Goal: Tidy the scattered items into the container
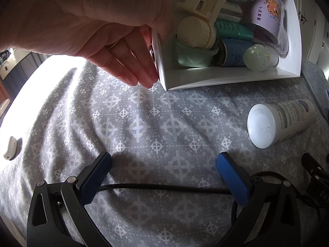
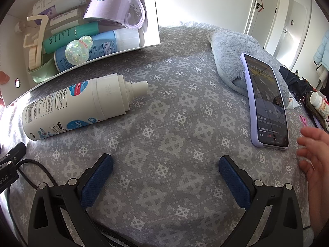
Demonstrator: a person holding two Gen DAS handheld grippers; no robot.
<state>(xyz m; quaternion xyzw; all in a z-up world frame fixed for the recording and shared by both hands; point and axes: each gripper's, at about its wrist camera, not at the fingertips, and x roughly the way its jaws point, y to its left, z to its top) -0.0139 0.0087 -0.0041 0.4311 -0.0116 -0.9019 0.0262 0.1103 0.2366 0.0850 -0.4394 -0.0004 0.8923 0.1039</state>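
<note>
White and nearly full, the container (image 1: 228, 80) sits tilted on the grey patterned bedspread (image 1: 144, 123), a bare hand (image 1: 115, 47) gripping its left wall; inside lie a lilac mug (image 1: 267, 14), teal and blue bottles, a cream clip and a glittery ball. One scattered item is plainly left: the white spray bottle (image 2: 76, 107), lying on its side on the bed just beside the container's near wall, nozzle pointing right. Both claws rest low over the fabric, the left claw (image 1: 163, 175) and the right claw (image 2: 165, 177) each spread wide with nothing between the blue pads. The bottle looks the likely next pick, probably for the right claw, which faces its long side. A sound grasp would cross the body near the middle, not the tapered cap, since the smooth cylinder could roll on soft bedding. A second hand (image 2: 314, 154) hovers near a phone (image 2: 265, 100) propped on a fluffy cushion, well apart from the bottle.
</note>
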